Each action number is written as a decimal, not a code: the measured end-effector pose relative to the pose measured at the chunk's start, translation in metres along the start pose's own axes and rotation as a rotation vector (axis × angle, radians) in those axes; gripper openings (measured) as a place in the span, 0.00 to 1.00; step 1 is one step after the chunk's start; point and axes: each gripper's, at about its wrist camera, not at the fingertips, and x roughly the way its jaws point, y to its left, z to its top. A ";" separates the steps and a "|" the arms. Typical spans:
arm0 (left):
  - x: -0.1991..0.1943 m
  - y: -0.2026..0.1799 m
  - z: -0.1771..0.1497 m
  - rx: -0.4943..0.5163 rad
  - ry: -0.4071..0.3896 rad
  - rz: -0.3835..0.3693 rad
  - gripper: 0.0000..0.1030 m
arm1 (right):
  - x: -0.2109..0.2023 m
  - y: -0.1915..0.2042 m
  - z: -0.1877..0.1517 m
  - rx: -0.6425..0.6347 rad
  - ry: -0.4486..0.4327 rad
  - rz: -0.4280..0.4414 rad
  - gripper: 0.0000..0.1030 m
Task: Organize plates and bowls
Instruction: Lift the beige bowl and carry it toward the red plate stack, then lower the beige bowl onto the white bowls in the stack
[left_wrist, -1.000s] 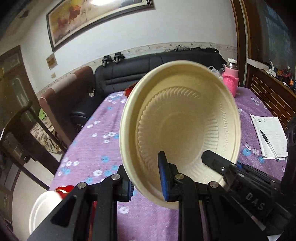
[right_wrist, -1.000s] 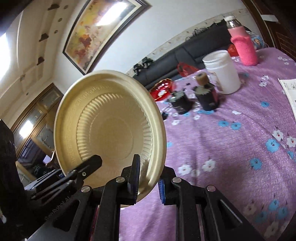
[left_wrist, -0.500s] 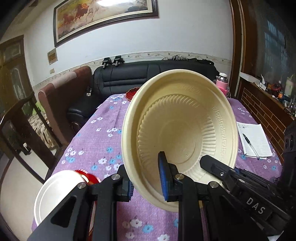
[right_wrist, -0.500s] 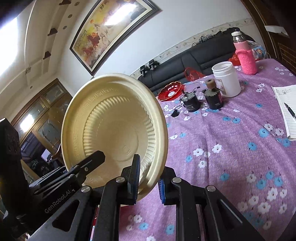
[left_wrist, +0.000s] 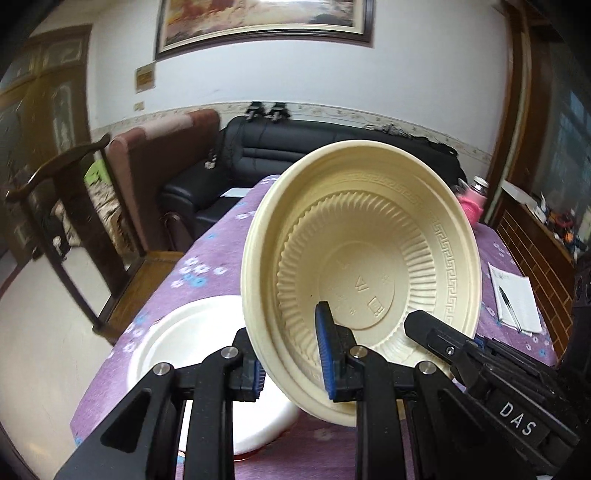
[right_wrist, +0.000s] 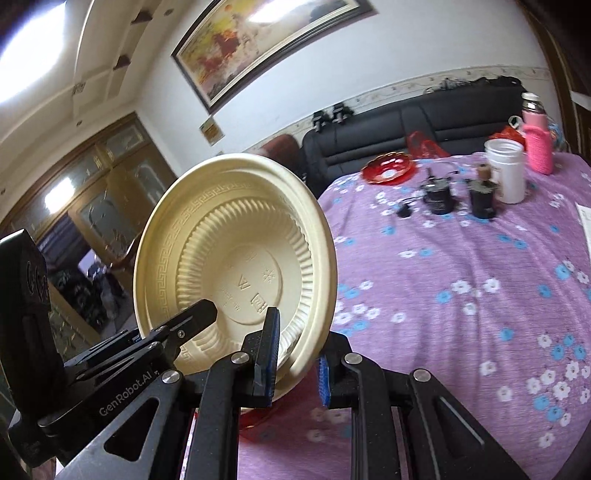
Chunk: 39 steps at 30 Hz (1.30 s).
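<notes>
A cream plastic bowl (left_wrist: 364, 266) with a ribbed wall stands on edge in the air above the table's near left corner. My left gripper (left_wrist: 291, 363) is shut on its lower rim. My right gripper (right_wrist: 295, 360) is shut on the same bowl (right_wrist: 236, 269), on the rim beside the left one. Below it a white plate (left_wrist: 184, 336) lies on a red plate whose edge shows under it (right_wrist: 255, 424).
The purple flowered tablecloth (right_wrist: 461, 280) carries a red glass dish (right_wrist: 388, 170), two black jars (right_wrist: 439, 195), a white tub (right_wrist: 506, 173), a pink bottle (right_wrist: 537, 147) and a notebook with pen (left_wrist: 515, 299). A black sofa and wooden chairs stand beyond the table.
Both grippers have carried the bowl left and down toward the near left corner. The white plate now lies right below the bowl.
</notes>
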 end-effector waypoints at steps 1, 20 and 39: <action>-0.001 0.008 0.000 -0.016 0.004 0.003 0.21 | 0.007 0.011 0.000 -0.016 0.012 0.001 0.19; 0.035 0.099 -0.026 -0.200 0.164 -0.002 0.22 | 0.090 0.056 -0.021 -0.060 0.219 -0.038 0.19; 0.019 0.115 -0.026 -0.264 0.166 -0.030 0.43 | 0.104 0.079 -0.020 -0.114 0.300 -0.061 0.22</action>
